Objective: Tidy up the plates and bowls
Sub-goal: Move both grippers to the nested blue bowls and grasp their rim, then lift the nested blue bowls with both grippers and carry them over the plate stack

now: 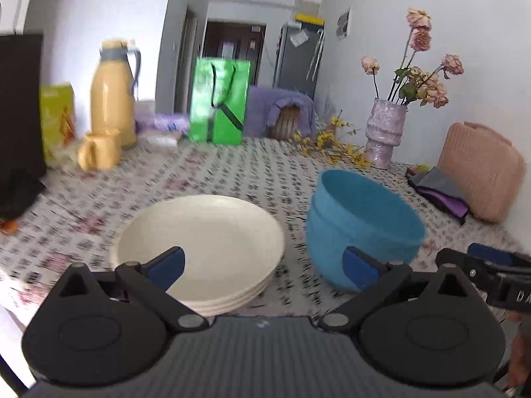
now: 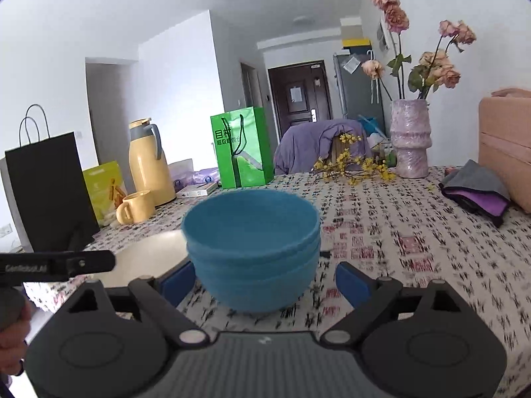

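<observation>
A stack of cream plates [image 1: 205,242] rests on the patterned tablecloth, and a stack of blue bowls [image 1: 358,229] stands just to its right. My left gripper [image 1: 264,267] is open in front of the gap between plates and bowls, its left pad over the plates' near rim, nothing between its pads. In the right wrist view the blue bowls [image 2: 254,245] stand straight ahead, with the plates [image 2: 149,258] partly hidden behind them at the left. My right gripper [image 2: 265,285] is open, its pads flanking the bowls' base without touching.
Along the far edge stand a black paper bag [image 2: 49,199], a yellow thermos [image 2: 149,162] and mug [image 2: 136,207], a green bag [image 2: 242,146] and a vase of dried flowers [image 2: 410,136]. Folded cloths [image 2: 474,189] and a pink case [image 1: 481,172] lie at the right.
</observation>
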{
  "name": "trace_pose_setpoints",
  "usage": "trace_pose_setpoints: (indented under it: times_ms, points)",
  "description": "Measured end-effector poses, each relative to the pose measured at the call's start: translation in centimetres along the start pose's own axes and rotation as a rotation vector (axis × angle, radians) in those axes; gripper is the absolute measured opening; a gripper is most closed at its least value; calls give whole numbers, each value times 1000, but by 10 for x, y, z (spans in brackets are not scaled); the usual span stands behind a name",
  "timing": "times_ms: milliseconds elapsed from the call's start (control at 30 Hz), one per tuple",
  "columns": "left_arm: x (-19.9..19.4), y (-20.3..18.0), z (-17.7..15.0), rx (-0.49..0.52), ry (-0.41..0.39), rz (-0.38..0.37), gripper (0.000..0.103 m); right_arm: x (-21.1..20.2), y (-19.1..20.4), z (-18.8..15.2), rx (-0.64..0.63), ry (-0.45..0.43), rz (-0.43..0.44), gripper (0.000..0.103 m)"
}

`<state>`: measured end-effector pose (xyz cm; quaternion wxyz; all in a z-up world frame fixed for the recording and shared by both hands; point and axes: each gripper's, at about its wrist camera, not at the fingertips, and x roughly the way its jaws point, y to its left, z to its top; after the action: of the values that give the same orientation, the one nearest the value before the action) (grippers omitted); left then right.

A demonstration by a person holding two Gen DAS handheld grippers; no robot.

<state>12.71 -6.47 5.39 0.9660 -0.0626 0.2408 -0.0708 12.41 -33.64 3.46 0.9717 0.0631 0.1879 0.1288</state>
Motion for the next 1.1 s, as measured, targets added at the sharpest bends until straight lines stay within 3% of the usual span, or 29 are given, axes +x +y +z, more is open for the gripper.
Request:
trace_pose_setpoints:
  times_ms: [167,400,600,867,933,967,1033,1100]
  points:
    - [33,0,31,-87,86,-114,103,20,-18,33,58,7,20,92]
    - [83,0,61,-202,185,-242,103,65,-55,60,224,132,62,92]
    - [133,4,63,-301,350,-289,103,103,-76,57,332,267,93,92]
    - [164,4,51,-325,467,-342,102,141,-92,35,489,423,198,91]
    - [166,2,49,-319,477,-346,97,148,-93,30,522,451,219,88]
    - [165,0,49,-307,467,-346,82,151,-93,28,535,464,231,84]
    - [165,-2,50,-287,474,-334,72,155,-94,25,551,478,233,79]
    - [166,-2,49,-264,470,-306,54,156,-96,22,562,483,219,63]
